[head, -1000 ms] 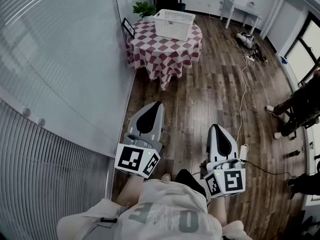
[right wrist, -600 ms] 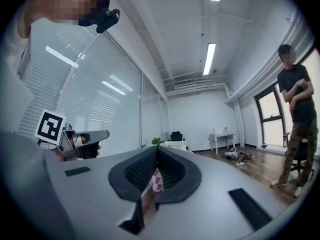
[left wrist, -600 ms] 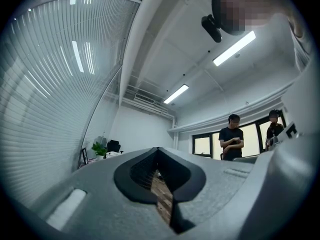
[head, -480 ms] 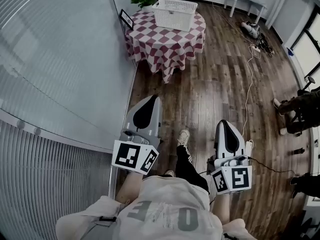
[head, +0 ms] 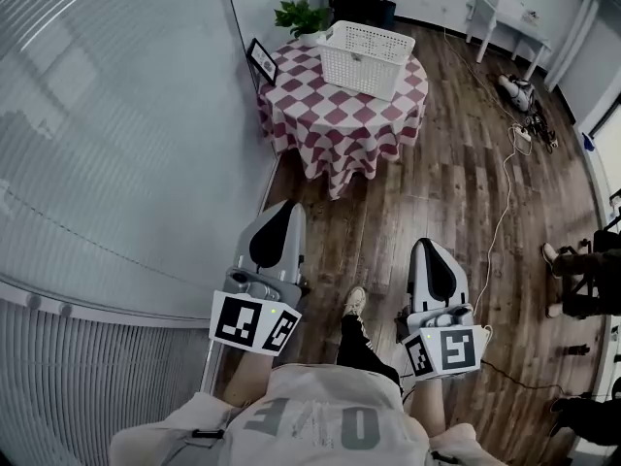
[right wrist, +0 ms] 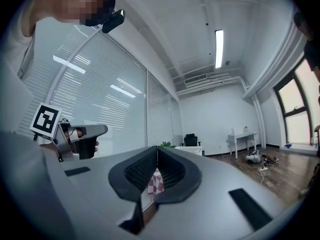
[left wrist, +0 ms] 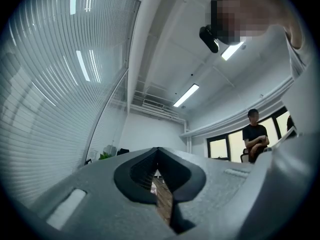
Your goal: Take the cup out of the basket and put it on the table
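Table sits nearer in head view than a second ago: the person is walking up to it, so this is still the approach and the task has barely begun. Left gripper and right gripper are carried ahead, both with jaws closed tip to tip and nothing between them. Basket stands on the table's far side; cup not visible, presumably inside. Plant and frame at the table's far left. Cable trails off right, out of the path. Bystander at right edge
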Demonstrator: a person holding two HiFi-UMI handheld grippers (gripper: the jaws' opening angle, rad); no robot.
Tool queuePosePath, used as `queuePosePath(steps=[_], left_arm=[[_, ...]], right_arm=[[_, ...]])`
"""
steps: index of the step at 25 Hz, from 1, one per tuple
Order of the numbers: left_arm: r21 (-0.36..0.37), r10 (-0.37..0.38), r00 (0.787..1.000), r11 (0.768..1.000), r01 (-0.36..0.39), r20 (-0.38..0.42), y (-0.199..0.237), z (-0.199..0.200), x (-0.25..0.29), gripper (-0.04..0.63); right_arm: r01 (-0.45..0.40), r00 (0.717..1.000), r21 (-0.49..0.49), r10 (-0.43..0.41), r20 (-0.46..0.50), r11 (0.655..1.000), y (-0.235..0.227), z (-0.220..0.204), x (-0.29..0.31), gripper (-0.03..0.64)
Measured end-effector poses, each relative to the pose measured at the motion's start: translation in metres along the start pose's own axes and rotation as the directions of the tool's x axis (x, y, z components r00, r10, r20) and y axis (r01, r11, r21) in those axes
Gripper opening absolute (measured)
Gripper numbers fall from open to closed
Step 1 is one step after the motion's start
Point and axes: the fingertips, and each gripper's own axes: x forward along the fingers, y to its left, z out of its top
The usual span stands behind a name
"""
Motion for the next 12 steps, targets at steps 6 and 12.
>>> queuePosePath(steps=[6,12], left_arm=[[0.065,0.044,0.998,0.997,-0.046,0.035,0.036,-0.005,0.107,0.005],[0.101,0.071,0.996,0.992,-0.077,0.057,0.060,-0.010,0.177,0.005]], right_arm=[[-0.078,0.997,-0.038,0.078,-0.005,0.996,-0.054,0.009,0.104,0.011],[-0.128,0.992,-0.063,0.129,0.004,0.990,-0.093,0.012,0.175,0.011]])
